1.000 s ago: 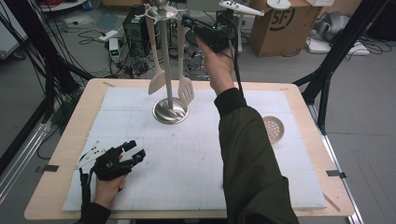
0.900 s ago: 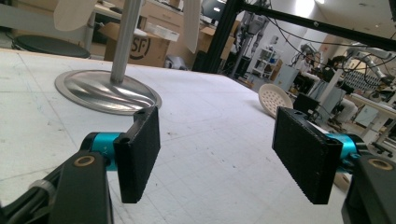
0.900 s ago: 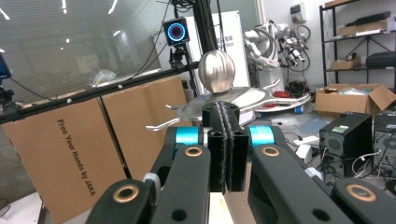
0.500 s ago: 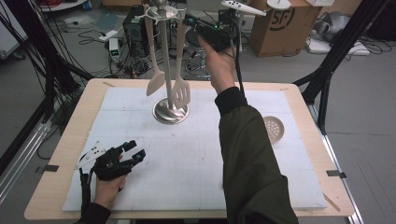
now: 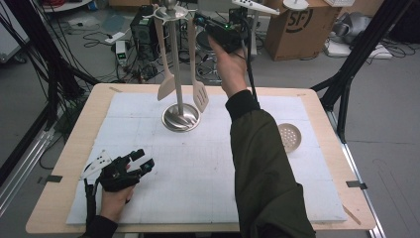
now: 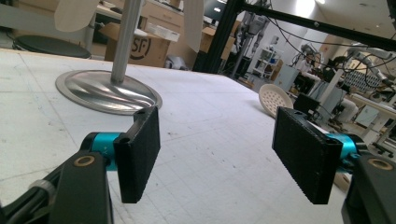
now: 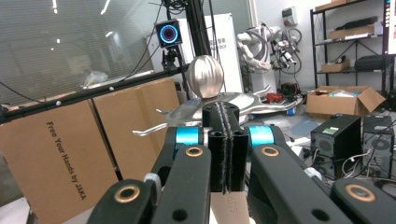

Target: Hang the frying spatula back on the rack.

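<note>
A metal utensil stand point(image 5: 181, 118) rises at the back middle of the white mat, its ball top point(image 7: 205, 76) right ahead of my right gripper. A pale wooden spatula point(image 5: 166, 87) and a beige slotted turner point(image 5: 200, 96) hang from its top hooks. My right gripper point(image 5: 200, 22), held high by the stand's top, is shut on the turner's handle point(image 7: 229, 205), which shows beige below the closed jaws point(image 7: 224, 154). My left gripper point(image 5: 141, 161) rests low at the front left of the mat, open with nothing between its pads point(image 6: 215, 154).
A white perforated disc point(image 5: 290, 136) lies on the mat's right side, also in the left gripper view point(image 6: 275, 98). The stand's round base point(image 6: 107, 91) sits ahead of the left gripper. Cardboard boxes, computers and cables stand beyond the table's far edge.
The slotted turner's blade has swung slightly left, then back right. Both hands have stayed where they were.
</note>
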Available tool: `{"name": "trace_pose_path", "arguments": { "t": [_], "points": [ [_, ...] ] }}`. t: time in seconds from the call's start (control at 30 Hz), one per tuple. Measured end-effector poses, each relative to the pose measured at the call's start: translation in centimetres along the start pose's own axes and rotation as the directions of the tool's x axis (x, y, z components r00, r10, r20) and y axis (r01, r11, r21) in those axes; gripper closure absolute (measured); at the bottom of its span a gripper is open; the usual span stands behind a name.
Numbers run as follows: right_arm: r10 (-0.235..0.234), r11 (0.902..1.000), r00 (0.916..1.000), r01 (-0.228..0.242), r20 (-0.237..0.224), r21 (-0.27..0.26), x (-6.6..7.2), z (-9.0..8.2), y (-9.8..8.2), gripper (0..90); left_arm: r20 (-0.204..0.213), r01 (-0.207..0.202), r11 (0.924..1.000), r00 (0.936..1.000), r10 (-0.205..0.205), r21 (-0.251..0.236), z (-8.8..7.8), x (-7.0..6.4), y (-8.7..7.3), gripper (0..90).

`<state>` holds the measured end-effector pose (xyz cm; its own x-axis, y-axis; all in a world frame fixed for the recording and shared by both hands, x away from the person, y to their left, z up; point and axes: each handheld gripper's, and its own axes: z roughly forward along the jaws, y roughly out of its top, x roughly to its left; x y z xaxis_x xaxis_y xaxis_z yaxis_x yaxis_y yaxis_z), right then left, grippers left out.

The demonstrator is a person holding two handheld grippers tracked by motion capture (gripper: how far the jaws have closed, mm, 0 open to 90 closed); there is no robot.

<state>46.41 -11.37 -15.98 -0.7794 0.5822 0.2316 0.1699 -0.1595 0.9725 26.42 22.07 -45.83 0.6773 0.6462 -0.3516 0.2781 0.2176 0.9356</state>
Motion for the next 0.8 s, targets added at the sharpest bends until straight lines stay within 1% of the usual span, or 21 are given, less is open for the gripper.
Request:
{"name": "trace_pose_path", "arguments": {
  "t": [0.1,0.17,0.23,0.4,0.5,0.6,0.73,0.8],
  "points": [
    [-0.003,1.0000,1.0000,0.003,0.005,-0.003,0.2,-0.1,0.0,90.0,0.001,0.000,1.0000,1.0000,0.000,0.000,0.0,0.0,0.0,32.8],
    [-0.018,0.9998,0.9998,0.018,0.007,-0.001,0.5,-0.1,0.1,90.0,0.001,-0.001,1.0000,1.0000,0.001,0.000,0.0,0.0,0.0,32.8],
    [-0.014,0.9999,0.9999,0.014,0.000,-0.004,0.6,-0.2,0.1,90.0,0.001,0.000,1.0000,1.0000,0.000,0.000,0.0,0.0,0.0,32.8],
    [-0.018,0.9998,0.9998,0.018,-0.005,0.011,0.9,-0.2,0.0,90.0,0.003,0.000,1.0000,1.0000,0.000,0.000,0.0,0.0,0.0,32.8],
    [-0.037,0.9991,0.9993,0.037,-0.006,0.020,1.1,-0.1,-0.4,90.0,0.005,0.000,1.0000,1.0000,0.000,-0.001,0.0,-0.1,0.0,32.8],
    [-0.036,0.9993,0.9993,0.036,-0.001,0.009,1.2,0.0,-0.5,90.0,0.004,-0.002,1.0000,1.0000,0.002,-0.002,0.0,0.0,0.0,32.8],
    [-0.042,0.9989,0.9991,0.042,0.005,0.018,1.3,0.3,-0.3,90.0,0.004,-0.002,1.0000,1.0000,0.002,-0.002,0.0,0.0,0.0,32.8],
    [-0.037,0.9993,0.9993,0.037,0.000,0.004,1.3,0.3,-0.2,90.0,0.003,-0.002,1.0000,1.0000,0.002,-0.003,0.0,0.0,0.0,32.8]
  ]
}}
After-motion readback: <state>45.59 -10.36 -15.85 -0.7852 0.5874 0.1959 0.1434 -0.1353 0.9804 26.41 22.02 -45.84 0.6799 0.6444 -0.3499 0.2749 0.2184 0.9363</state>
